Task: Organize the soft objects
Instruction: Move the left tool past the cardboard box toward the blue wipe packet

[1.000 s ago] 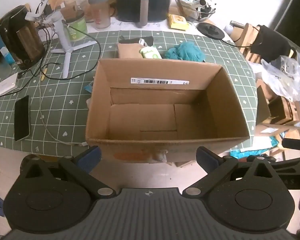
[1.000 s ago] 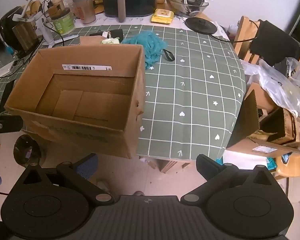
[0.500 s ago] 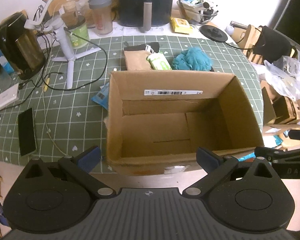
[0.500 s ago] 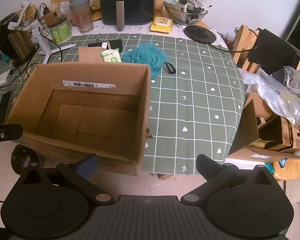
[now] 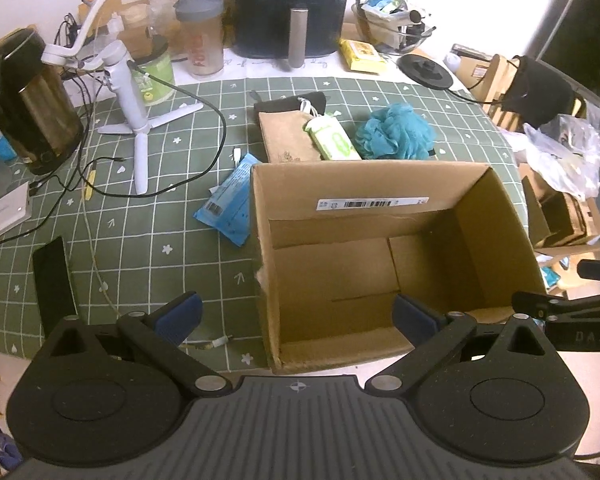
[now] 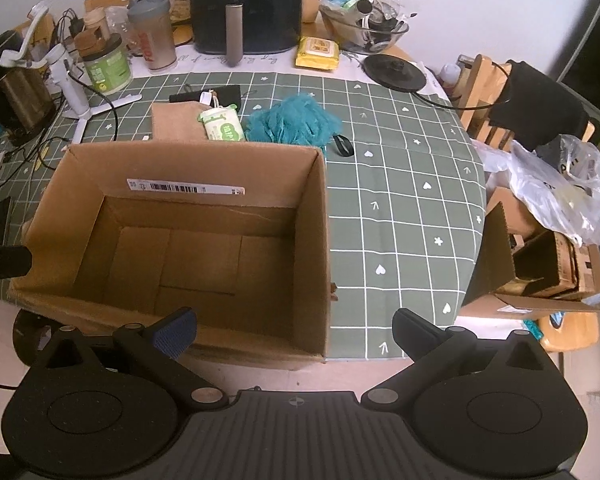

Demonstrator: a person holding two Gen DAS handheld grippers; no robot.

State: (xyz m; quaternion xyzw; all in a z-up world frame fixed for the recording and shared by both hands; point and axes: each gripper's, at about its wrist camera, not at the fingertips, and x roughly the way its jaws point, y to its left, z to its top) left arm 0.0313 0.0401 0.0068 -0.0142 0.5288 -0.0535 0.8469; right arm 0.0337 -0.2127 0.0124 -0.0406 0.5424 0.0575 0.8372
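An open, empty cardboard box [image 5: 476,216] [image 6: 312,240] stands at the near edge of the green checked table. Behind it lie a teal mesh sponge [image 5: 398,132] [image 6: 294,122], a green wipes pack [image 5: 332,138] [image 6: 222,126] on a tan pouch [image 5: 282,136] [image 6: 176,124], and a black pouch [image 5: 290,102] [image 6: 206,96]. A blue packet [image 5: 230,208] lies left of the box. My left gripper [image 5: 296,314] hangs open over the box's near left corner. Just as open and empty, my right gripper [image 6: 294,330] hovers at the box's near right corner.
A black air fryer [image 5: 292,4], shaker bottle [image 5: 202,36], kettle [image 5: 24,100], white tripod [image 5: 130,96] with cables, and a phone [image 5: 54,282] crowd the back and left. Boxes and plastic bags [image 6: 556,196] sit off the table's right edge.
Both grippers have moved forward and upward over the table, so the box sits closer and lower in view. The left gripper shifted left, revealing the blue packet. Both stayed open.
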